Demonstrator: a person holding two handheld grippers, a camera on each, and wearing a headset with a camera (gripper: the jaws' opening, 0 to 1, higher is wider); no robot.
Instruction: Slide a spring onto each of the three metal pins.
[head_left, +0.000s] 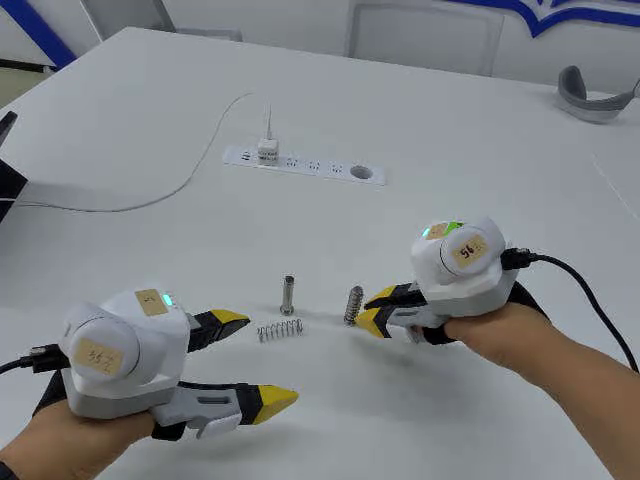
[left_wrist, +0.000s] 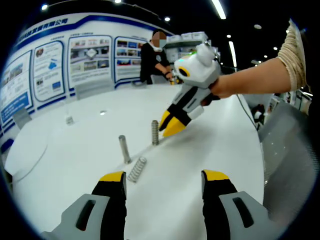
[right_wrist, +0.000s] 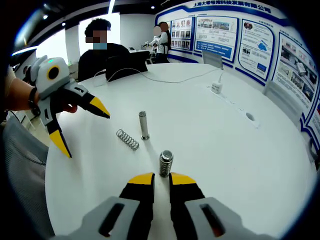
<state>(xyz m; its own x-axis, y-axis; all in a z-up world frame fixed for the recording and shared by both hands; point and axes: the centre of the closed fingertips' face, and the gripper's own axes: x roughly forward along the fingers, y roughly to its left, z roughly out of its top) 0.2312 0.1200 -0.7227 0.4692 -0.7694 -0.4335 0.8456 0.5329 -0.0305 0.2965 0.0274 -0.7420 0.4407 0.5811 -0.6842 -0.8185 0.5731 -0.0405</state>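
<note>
Finds left gripper (left_wrist: 164, 175) spread wide, empty; right gripper (right_wrist: 162, 178) narrowly parted, empty, beside spring-fitted pin (right_wrist: 166, 162); loose spring (head_left: 279, 329) by bare pin (head_left: 288, 294).

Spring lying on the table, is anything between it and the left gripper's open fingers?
Nothing visible is in the way. The loose spring lies on the bare table just ahead of the left gripper, whose fingers are open. The bare pin stands just beyond the spring, not in between.

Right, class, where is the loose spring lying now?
In the head view the loose spring lies flat on the white table, just this side of the bare pin, ahead of the open left gripper.
</note>
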